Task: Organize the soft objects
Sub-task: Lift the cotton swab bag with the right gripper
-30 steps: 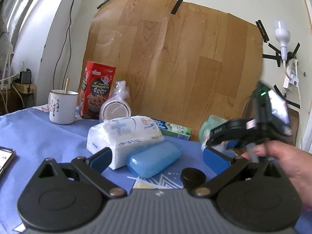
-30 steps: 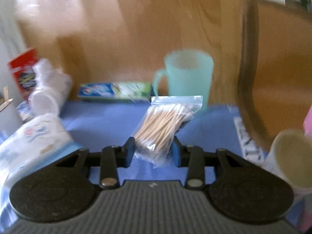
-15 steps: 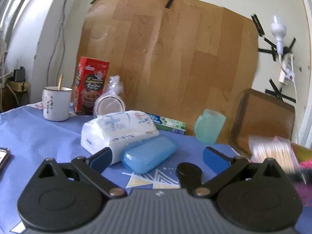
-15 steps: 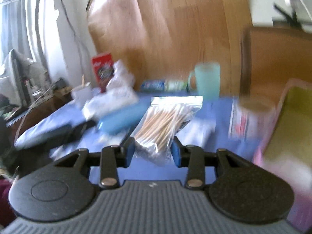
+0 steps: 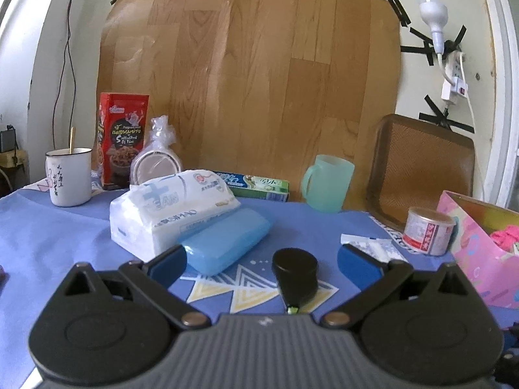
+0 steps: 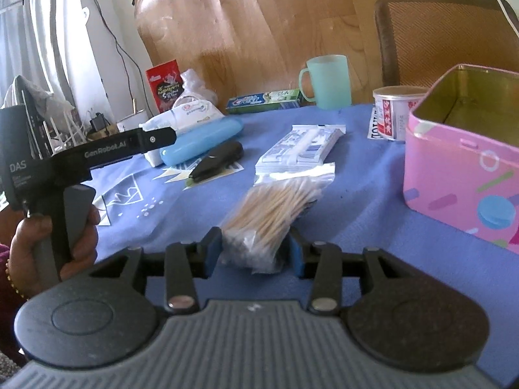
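My right gripper is shut on the near end of a clear bag of cotton swabs; whether the bag's far end rests on the blue cloth I cannot tell. A pink tin box stands open to its right; in the left wrist view it shows something pink inside. A flat white packet lies just beyond the bag. My left gripper is open and empty above the cloth, with a white tissue pack and a blue case ahead left.
A black oval object lies between the left fingers. A teal mug, toothpaste box, small can, white mug and red packet stand at the back. A brown chair back is at the right.
My right gripper has carried the swab bag back from near the teal mug to the near side by the pink tin. It has left the left wrist view.
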The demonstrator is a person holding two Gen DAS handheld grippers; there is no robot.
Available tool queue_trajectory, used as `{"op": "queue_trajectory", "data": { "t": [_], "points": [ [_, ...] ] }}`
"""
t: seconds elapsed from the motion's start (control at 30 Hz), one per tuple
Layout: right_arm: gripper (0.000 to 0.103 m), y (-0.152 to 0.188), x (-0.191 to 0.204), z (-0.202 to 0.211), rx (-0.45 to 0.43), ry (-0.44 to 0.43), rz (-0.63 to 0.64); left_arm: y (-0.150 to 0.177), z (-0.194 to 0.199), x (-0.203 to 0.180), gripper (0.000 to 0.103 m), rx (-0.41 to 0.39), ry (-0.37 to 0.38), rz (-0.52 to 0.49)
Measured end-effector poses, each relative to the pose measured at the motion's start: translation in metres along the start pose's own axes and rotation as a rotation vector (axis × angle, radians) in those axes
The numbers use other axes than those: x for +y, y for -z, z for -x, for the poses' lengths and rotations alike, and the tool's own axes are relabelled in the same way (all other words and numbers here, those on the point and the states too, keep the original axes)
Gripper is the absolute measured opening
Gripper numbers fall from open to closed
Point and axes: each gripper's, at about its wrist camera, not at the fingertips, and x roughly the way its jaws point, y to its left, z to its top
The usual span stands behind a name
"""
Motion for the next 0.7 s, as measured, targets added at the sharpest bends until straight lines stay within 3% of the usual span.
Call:
{"op": "queue_trajectory", "data": {
  "t": [0.7],
  "points": [
    [0.049, 0.0071, -0.0018, 0.0051, -0.018, -0.006, -0.007, 0.0002, -0.0029, -0.0025, 0.103, 0.014, 0.005, -0.027]
  ]
}}
